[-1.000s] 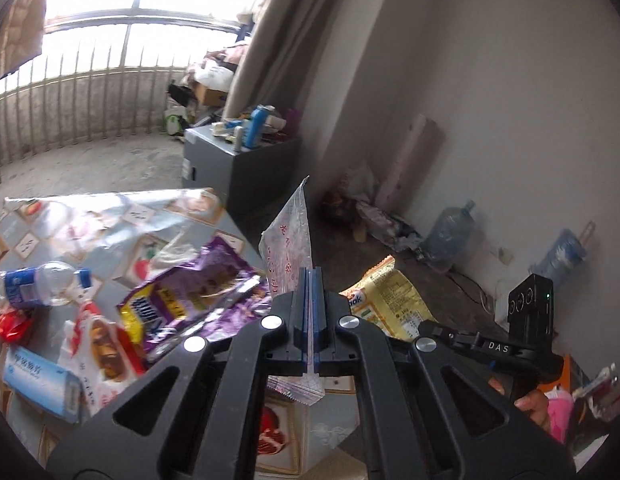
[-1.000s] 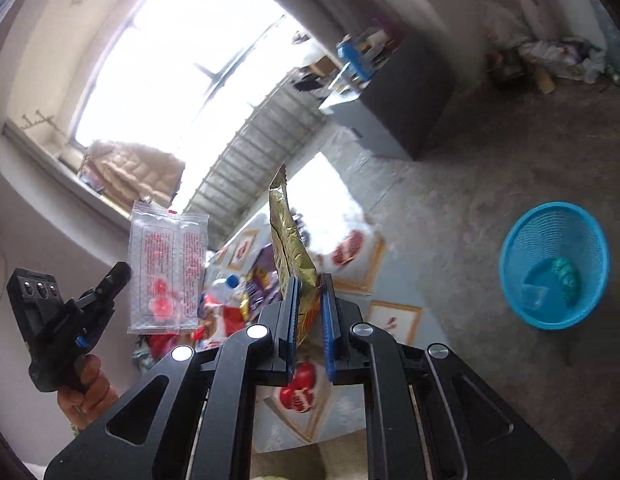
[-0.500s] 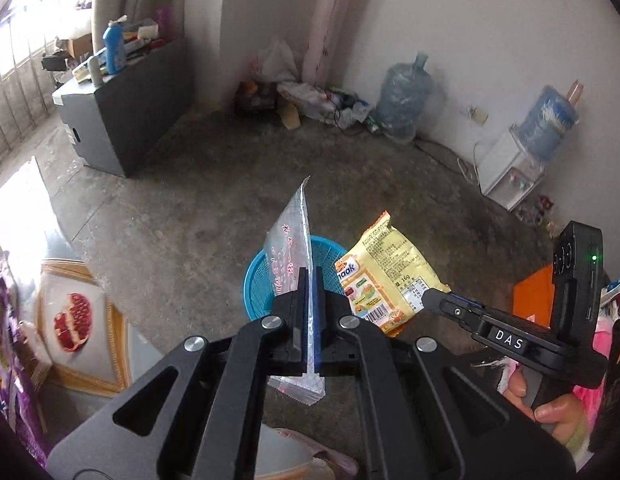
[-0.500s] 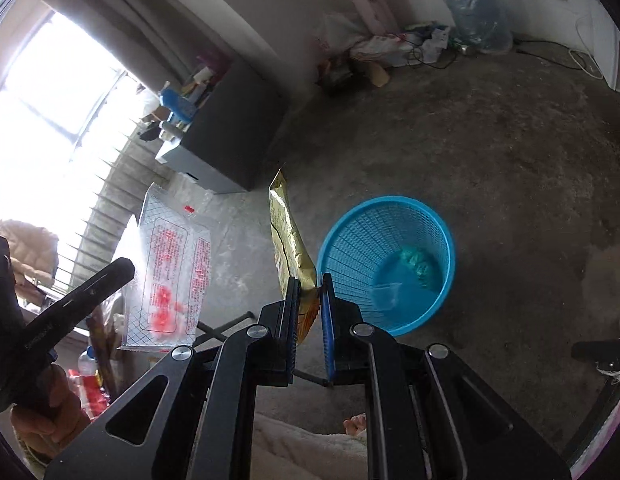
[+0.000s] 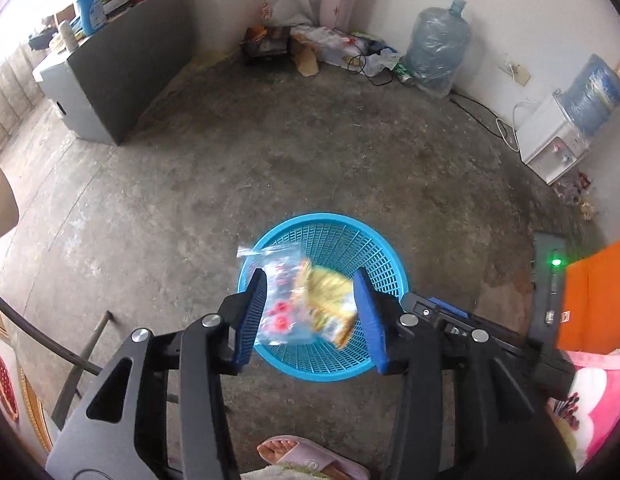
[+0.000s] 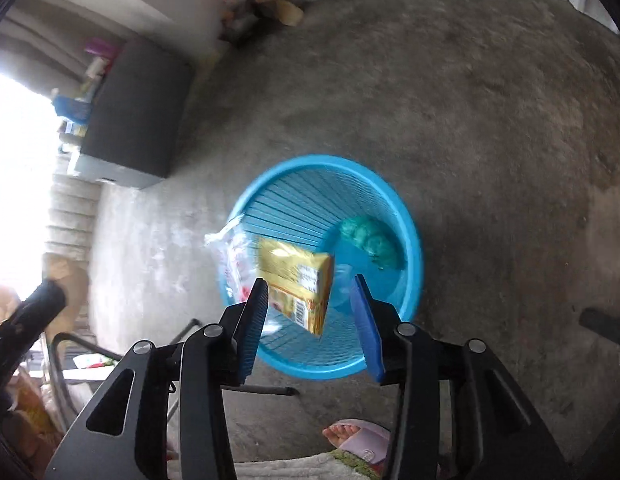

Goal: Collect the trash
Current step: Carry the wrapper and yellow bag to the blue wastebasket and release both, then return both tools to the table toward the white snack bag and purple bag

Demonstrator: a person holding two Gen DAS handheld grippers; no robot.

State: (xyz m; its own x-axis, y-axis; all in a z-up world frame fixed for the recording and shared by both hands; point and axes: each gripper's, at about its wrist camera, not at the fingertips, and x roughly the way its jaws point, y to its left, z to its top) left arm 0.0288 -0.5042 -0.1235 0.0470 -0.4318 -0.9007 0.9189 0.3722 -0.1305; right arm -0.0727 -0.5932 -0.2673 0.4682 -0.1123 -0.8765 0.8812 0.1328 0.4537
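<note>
A blue mesh basket [image 5: 350,240] stands on the concrete floor; it also shows in the right wrist view [image 6: 406,216]. My left gripper [image 5: 312,320] is open above it. My right gripper [image 6: 312,320] is open above it too. A clear wrapper with red print [image 5: 279,312] and a yellow snack bag [image 5: 328,296] are loose in the air between the fingers, falling into the basket. In the right wrist view the yellow bag [image 6: 297,280] and the clear wrapper [image 6: 229,256] drop at the basket's left rim. A green lump [image 6: 368,240] lies in the basket.
A grey cabinet [image 5: 117,80] stands at the back left. Litter [image 5: 330,44], a water jug [image 5: 438,52] and a dispenser [image 5: 554,144] line the far wall. An orange box [image 5: 594,296] is at right. The table edge [image 5: 5,360] is at left, my slippered foot [image 5: 305,456] below.
Both grippers have swung from the table to over the basket and opened. The clear wrapper and the yellow bag have left the fingers and are falling.
</note>
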